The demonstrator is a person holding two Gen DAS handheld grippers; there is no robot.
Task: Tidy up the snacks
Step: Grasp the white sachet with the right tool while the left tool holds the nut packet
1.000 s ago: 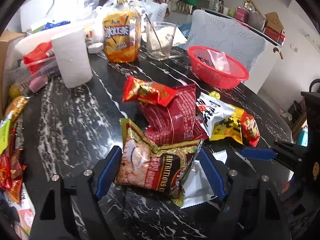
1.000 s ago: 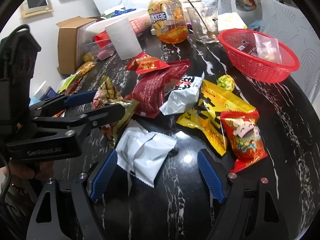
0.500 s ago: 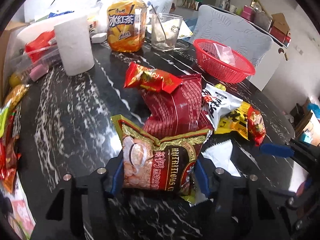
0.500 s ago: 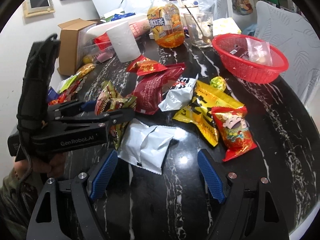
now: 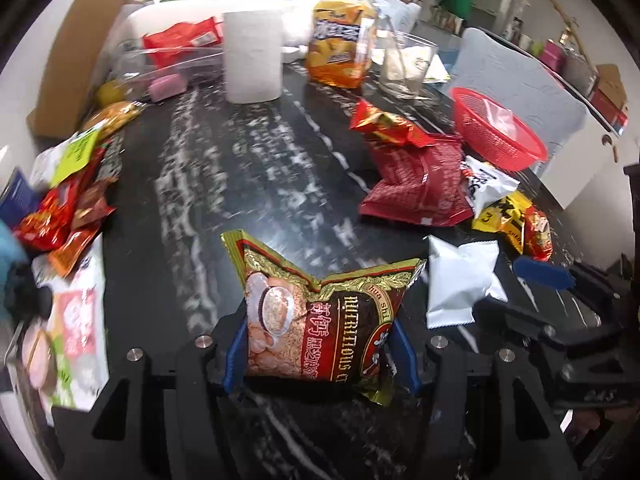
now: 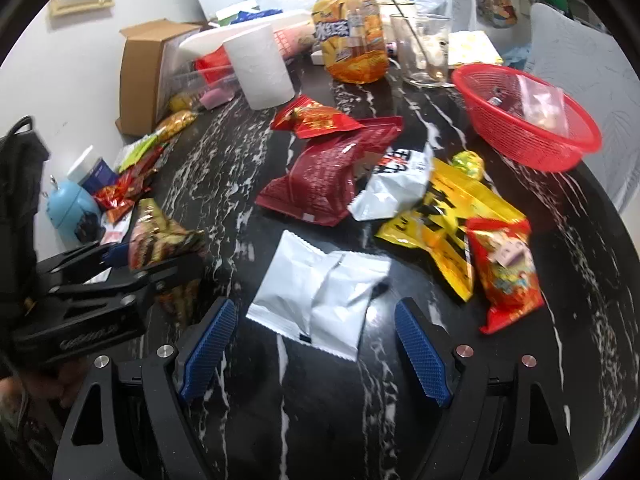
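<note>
The left gripper (image 5: 320, 354) is clamped on a brown and gold snack bag (image 5: 320, 320), its blue pads pressing in on both sides of the bag, which stands up between them above the black marble table (image 5: 248, 184). From the right wrist view the same bag (image 6: 160, 236) sticks up out of the left gripper (image 6: 132, 258) at the left side of the table, close to a heap of small red and green packets (image 6: 128, 184) (that corner is rather blurred).

The right gripper (image 6: 316, 344) hangs with its jaws wide apart and nothing in them, just above a white packet (image 6: 320, 296) that lies flat on the table ahead of its fingers.

Further back lies a dark red bag (image 6: 324, 176) with a smaller red and gold packet (image 6: 316, 118) beside its top edge. To the right of it are a white and black pouch (image 6: 396, 184), a yellow bag (image 6: 452, 216) and a red cartoon packet (image 6: 504, 268) overlapping the yellow one. A red basket (image 6: 528, 128) sits at the far right with a clear plastic bag in it. At the back stand a paper roll (image 6: 260, 68), an orange drink bottle (image 6: 352, 36) and a glass (image 6: 424, 52).
</note>
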